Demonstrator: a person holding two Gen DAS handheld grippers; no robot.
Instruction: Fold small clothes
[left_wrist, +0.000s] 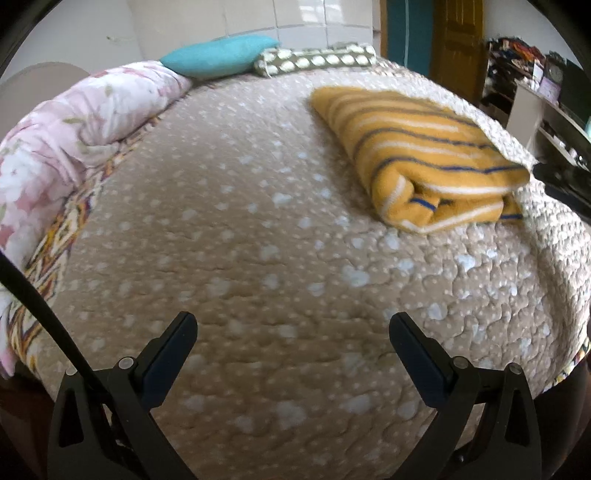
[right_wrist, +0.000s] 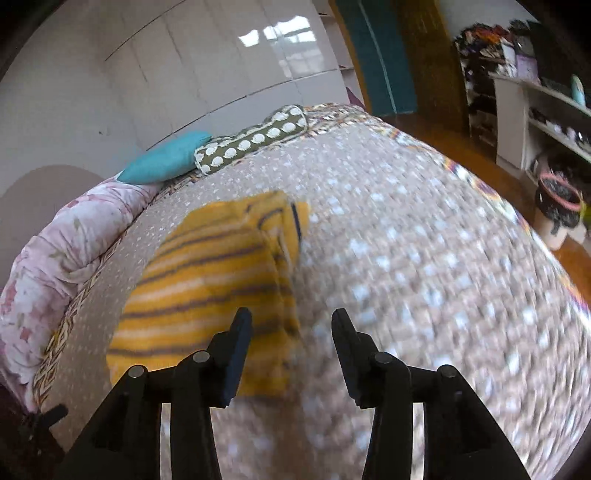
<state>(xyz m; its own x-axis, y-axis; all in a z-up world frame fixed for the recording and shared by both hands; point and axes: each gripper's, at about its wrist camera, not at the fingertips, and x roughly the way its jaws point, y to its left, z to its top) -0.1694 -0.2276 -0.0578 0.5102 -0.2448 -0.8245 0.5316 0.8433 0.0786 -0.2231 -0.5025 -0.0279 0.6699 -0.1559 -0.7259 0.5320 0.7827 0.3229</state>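
A yellow garment with white and blue stripes (left_wrist: 421, 155) lies folded into a thick bundle on the beige dotted bedspread (left_wrist: 240, 240), far right of my left gripper (left_wrist: 293, 328). The left gripper is open and empty, hovering above bare bedspread. In the right wrist view the same striped garment (right_wrist: 207, 291) lies just ahead and left of my right gripper (right_wrist: 291, 325). The right gripper is open and empty, just above the garment's near right edge. This view is blurred by motion.
A pink floral quilt (left_wrist: 74, 129) lies rolled along the bed's left side. A teal pillow (left_wrist: 218, 55) and a dotted olive pillow (left_wrist: 317, 59) sit at the head by the white wall. Shelves (right_wrist: 546, 118) and a pot (right_wrist: 557, 206) stand on the floor to the right.
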